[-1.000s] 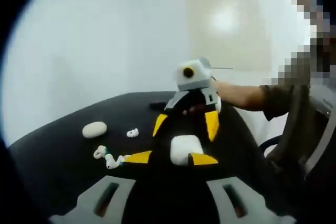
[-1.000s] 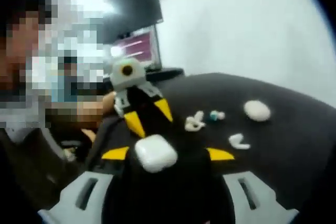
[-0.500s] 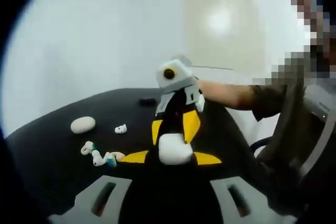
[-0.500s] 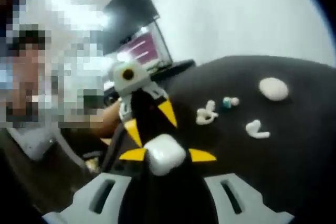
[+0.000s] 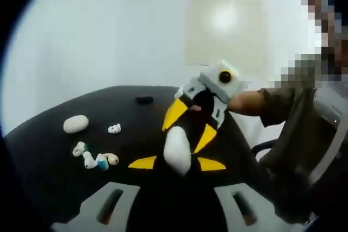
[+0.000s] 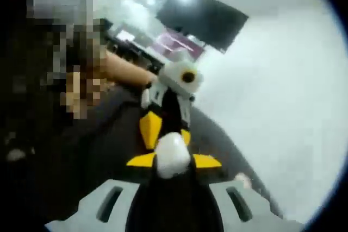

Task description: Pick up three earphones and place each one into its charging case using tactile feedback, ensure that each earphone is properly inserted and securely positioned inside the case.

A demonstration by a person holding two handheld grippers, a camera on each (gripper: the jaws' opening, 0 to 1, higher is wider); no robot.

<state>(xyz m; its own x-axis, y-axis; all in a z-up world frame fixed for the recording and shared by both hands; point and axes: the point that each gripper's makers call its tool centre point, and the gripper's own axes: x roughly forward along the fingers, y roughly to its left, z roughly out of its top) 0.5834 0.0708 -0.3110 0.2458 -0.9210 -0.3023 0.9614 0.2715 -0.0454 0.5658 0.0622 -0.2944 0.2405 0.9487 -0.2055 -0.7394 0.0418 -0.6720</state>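
Black surface [image 5: 60, 156], broad and dark, spanning the lower half of the left gripper view against a pale wall. Seen in the right gripper view, a dark monitor [image 6: 204, 20] high up, beyond a person's forearm [image 6: 122, 69]. Left gripper [image 5: 177, 163] with yellow-tipped jaws pinching a white charging case [image 5: 177, 150], held above the surface. Right gripper [image 6: 174, 160] with its own yellow-tipped jaws closed on the same case from the opposite side, so both pairs meet at it. Second white case [image 5: 75, 124] lying closed on the surface, well apart from the grippers, at the far left. Nearby, a cluster of white earphones [image 5: 95, 158], apparently two or three, one with a teal tip, too blurred to count surely. Single small earphone [image 5: 114, 129] lying apart, between the cluster and the second case.
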